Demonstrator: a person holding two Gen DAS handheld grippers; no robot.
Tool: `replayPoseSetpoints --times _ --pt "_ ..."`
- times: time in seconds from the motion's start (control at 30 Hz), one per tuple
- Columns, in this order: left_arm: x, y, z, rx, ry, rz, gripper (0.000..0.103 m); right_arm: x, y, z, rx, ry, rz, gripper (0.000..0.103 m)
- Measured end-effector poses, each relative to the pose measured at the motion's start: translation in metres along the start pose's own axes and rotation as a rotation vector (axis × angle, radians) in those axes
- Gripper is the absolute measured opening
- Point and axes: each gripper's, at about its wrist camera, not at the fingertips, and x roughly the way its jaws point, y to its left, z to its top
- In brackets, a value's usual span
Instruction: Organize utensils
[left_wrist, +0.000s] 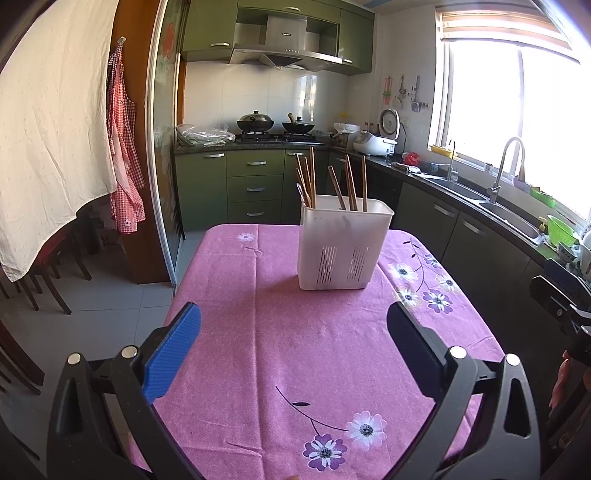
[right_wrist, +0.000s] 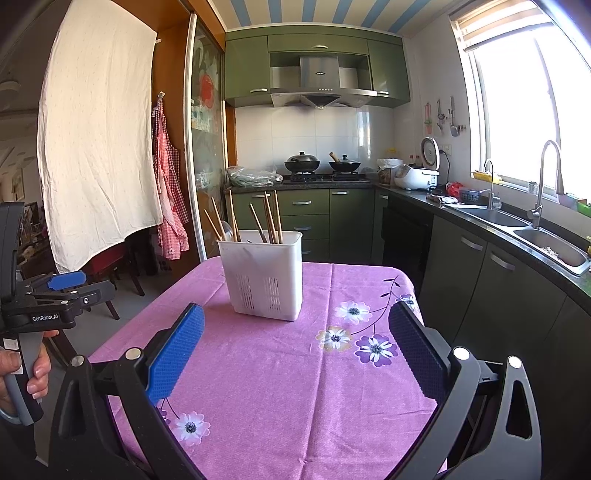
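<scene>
A white slotted utensil holder (left_wrist: 341, 245) stands on the far half of the pink flowered tablecloth (left_wrist: 295, 354). Several wooden chopsticks (left_wrist: 351, 184) and a pale spoon (left_wrist: 302, 192) stand upright in it. My left gripper (left_wrist: 293, 332) is open and empty, held above the near part of the table. In the right wrist view the holder (right_wrist: 264, 275) and chopsticks (right_wrist: 271, 219) stand ahead and slightly left. My right gripper (right_wrist: 295, 336) is open and empty above the cloth (right_wrist: 277, 387). The left gripper (right_wrist: 55, 291) shows at the left edge, held by a hand.
Green cabinets (left_wrist: 251, 184) and a stove with two woks (left_wrist: 275, 125) line the back wall. A dark counter with a sink and tap (left_wrist: 506, 177) runs along the right. A white cloth (left_wrist: 51, 122) and a red checked apron (left_wrist: 123, 155) hang at the left, above chairs (left_wrist: 48, 273).
</scene>
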Motion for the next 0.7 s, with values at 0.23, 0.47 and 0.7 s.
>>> replayPoseSetpoints --times 0.23,0.47,0.7 --pt "-0.0024 -0.0011 -0.0003 0.005 -0.002 0.011 0.096 0.0022 0.0009 -0.0019 -0.001 0.004 0.001 0.099" --pt "-0.0022 -0.0064 -0.0004 0.029 0.002 0.020 0.096 0.0038 0.0020 -0.0026 -0.001 0.007 0.003 0.099" --pt "-0.0018 -0.0045 0.0001 0.025 0.006 0.031 0.096 0.0050 0.0026 -0.0037 -0.001 0.008 0.003 0.099"
